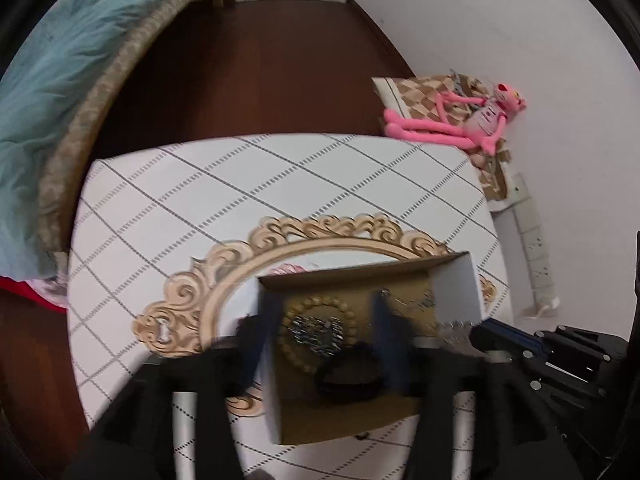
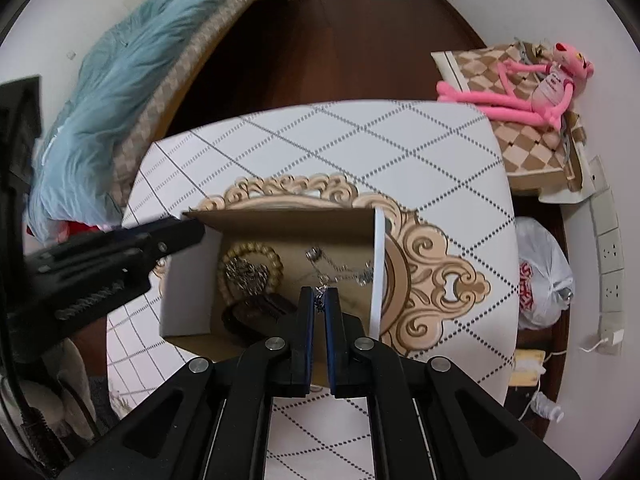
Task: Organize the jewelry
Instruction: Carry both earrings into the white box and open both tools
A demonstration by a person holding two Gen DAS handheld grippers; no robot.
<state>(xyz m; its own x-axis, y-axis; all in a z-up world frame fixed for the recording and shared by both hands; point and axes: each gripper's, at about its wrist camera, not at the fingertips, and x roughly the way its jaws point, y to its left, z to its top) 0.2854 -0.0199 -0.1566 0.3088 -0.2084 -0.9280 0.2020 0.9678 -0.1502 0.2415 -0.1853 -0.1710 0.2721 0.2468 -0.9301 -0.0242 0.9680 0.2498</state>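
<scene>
Open cardboard box (image 2: 280, 224) on the patterned desk (image 2: 420, 148) holds a bead bracelet (image 2: 256, 250), silver chains (image 2: 344, 270) and a dark piece, hard to make out. Right tongs (image 2: 319, 300) clenched on a thin chain bit (image 2: 320, 294), mostly hidden. Left tongs (image 1: 324, 332) released and blurred, straddling the box's left wall.

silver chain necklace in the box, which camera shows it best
The right wrist view: the silver chain necklace lies sharp on the cardboard box floor, one end pinched in the shut right gripper. The left wrist view shows it only blurred, partly behind a finger of the open left gripper.
</scene>
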